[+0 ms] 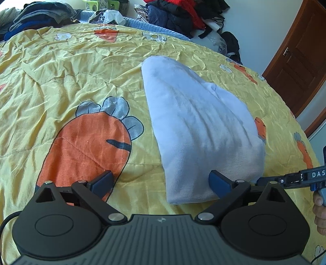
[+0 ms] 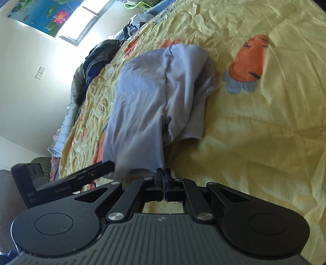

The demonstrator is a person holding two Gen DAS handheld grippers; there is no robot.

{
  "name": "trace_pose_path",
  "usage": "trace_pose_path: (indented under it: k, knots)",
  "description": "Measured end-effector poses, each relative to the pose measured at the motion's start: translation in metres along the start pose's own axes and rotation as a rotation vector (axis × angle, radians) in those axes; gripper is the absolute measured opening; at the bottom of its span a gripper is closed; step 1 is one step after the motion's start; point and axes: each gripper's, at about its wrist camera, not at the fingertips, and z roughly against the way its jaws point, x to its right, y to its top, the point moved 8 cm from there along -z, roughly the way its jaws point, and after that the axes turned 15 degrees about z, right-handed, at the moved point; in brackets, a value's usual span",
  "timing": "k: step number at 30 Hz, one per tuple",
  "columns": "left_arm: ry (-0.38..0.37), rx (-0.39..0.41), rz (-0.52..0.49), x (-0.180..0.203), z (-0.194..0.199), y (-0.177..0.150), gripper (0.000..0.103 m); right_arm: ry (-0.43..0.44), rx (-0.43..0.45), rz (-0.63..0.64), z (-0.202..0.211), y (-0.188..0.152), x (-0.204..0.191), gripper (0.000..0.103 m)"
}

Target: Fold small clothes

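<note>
A small white garment (image 1: 199, 126) lies folded lengthwise on the yellow carrot-print quilt (image 1: 61, 81). My left gripper (image 1: 161, 181) is open, its blue-padded fingers (image 1: 220, 181) spread at the garment's near end, the right finger touching the cloth. In the right wrist view the same garment (image 2: 146, 102) looks pale lilac, and my right gripper (image 2: 163, 173) is shut on its near edge. The right gripper also shows at the right edge of the left wrist view (image 1: 262, 179), and the left gripper's finger shows at the left of the right wrist view (image 2: 93, 169).
Piles of dark clothes (image 1: 183, 14) and a plastic bag (image 1: 110, 16) lie along the far edge of the bed. A wooden door (image 1: 301, 53) stands at the right. More clothes (image 2: 97, 59) heap at the bed's edge under a window (image 2: 89, 18).
</note>
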Motion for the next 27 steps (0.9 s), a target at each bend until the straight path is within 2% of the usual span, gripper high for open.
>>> trace_pose_path:
  k: [5,8,9,10,11,14,17,19,24,27]
  knots:
    - [-0.024,-0.039,0.08,-0.007,0.005,0.012,0.101,-0.011,0.027,-0.003,0.016,0.004,0.006,0.006]
    - [-0.044,-0.046,0.126,-0.009,0.006,0.017,0.101,0.031,0.077,-0.014,0.028,0.014,0.004,0.011]
    - [-0.044,-0.049,0.136,-0.009,0.005,0.017,0.101,0.019,0.077,-0.011,0.028,0.015,0.004,0.023]
    - [-0.04,-0.054,0.144,-0.009,0.003,0.017,0.101,0.008,0.073,-0.004,0.026,0.014,0.004,0.04]
    - [-0.037,-0.06,0.147,-0.009,0.002,0.016,0.101,0.016,0.071,-0.012,0.023,0.013,0.004,0.042]
    - [-0.028,-0.058,0.129,-0.008,0.001,0.012,0.101,0.115,0.062,-0.137,0.01,0.007,0.011,0.04]
    - [-0.029,-0.061,0.132,-0.009,0.002,0.011,0.101,0.23,0.102,-0.306,0.005,0.002,0.019,0.04]
    - [-0.031,-0.059,0.143,-0.011,0.002,0.012,0.101,0.277,0.129,-0.359,0.004,0.0,0.019,0.04]
    - [-0.024,-0.052,0.141,-0.009,0.002,0.011,0.101,0.291,0.109,-0.415,-0.005,-0.009,0.017,0.04]
    - [-0.026,-0.048,0.133,-0.009,0.002,0.011,0.101,0.233,0.112,-0.393,-0.004,-0.013,0.019,0.04]
